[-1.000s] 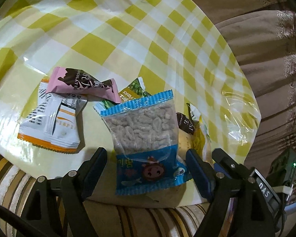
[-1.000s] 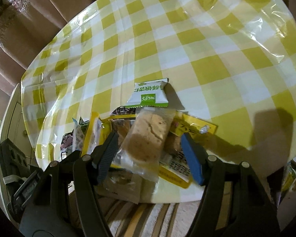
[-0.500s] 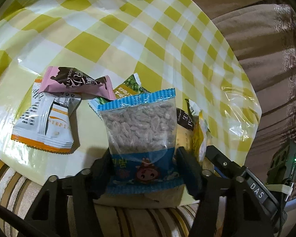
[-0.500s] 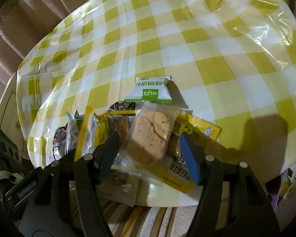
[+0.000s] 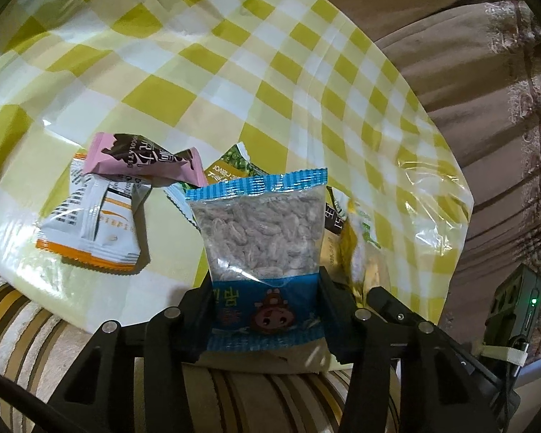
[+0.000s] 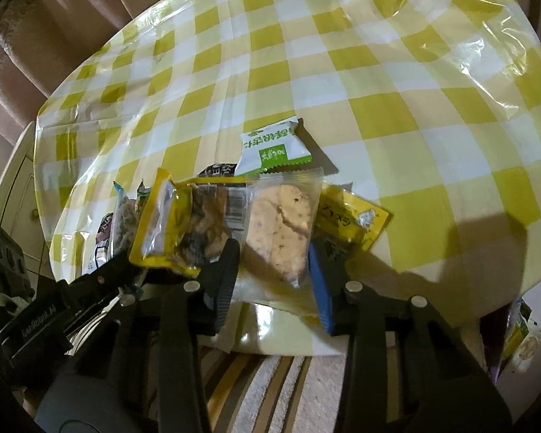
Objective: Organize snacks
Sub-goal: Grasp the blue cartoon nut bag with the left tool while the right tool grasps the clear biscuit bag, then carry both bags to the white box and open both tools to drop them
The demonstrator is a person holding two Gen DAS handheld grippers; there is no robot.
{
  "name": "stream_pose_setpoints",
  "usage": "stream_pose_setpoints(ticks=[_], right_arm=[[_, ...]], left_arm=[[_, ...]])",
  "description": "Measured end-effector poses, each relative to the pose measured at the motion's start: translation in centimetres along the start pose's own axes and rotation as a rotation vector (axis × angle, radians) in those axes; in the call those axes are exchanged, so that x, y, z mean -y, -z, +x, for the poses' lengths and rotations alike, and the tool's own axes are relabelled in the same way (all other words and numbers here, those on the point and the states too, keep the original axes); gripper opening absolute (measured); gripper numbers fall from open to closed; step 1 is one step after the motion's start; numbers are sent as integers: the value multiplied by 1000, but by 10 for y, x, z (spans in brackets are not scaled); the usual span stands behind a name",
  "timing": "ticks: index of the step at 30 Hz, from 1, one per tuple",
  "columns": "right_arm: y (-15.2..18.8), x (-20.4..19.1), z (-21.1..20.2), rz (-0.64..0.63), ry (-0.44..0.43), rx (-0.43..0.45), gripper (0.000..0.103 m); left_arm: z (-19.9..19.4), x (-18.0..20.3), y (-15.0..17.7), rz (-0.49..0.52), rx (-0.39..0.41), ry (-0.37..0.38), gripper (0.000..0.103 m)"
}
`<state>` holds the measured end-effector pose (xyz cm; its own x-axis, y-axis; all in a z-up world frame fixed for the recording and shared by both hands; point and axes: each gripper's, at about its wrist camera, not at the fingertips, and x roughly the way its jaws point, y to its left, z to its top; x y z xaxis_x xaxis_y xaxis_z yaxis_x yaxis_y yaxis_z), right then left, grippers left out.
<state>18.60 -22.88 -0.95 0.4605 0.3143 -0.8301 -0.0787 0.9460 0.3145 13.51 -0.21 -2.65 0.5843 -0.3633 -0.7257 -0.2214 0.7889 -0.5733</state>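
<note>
Left wrist view shows the left gripper (image 5: 267, 310) low, squeezing one blue snack bag (image 5: 261, 249), while the right gripper (image 6: 274, 270) holds one cookie pack (image 6: 281, 231).

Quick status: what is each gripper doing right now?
Left gripper: closed on the blue-and-clear puffed snack packet.
Right gripper: jaws around the clear biscuit packet; firm grip cannot be told.

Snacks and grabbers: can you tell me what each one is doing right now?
Left gripper: shut on the blue snack bag.
Blue snack bag: sealed, held upright.
Right gripper: fingers on both sides of the cookie packet; grip unclear.
Cookie packet: sealed, between the fingers.
Pink candy packet: lying on the white-and-orange packet.
Green-and-white packet: flat on the tablecloth.
</note>
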Motion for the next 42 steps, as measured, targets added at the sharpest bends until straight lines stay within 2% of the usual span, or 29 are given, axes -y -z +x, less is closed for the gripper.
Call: stream_pose_setpoints(ticks=[23,33,42], right_arm=[[23,24,-45,25,-19,67,42],[31,44,-61,67,-39,80,42],[39,70,-79,118,-53,96,42]], left_arm=[[-42,24,23,80,99,-56,49],[-52,53,42,146,105,-41,49],[-45,88,63,223,62,-8,49]])
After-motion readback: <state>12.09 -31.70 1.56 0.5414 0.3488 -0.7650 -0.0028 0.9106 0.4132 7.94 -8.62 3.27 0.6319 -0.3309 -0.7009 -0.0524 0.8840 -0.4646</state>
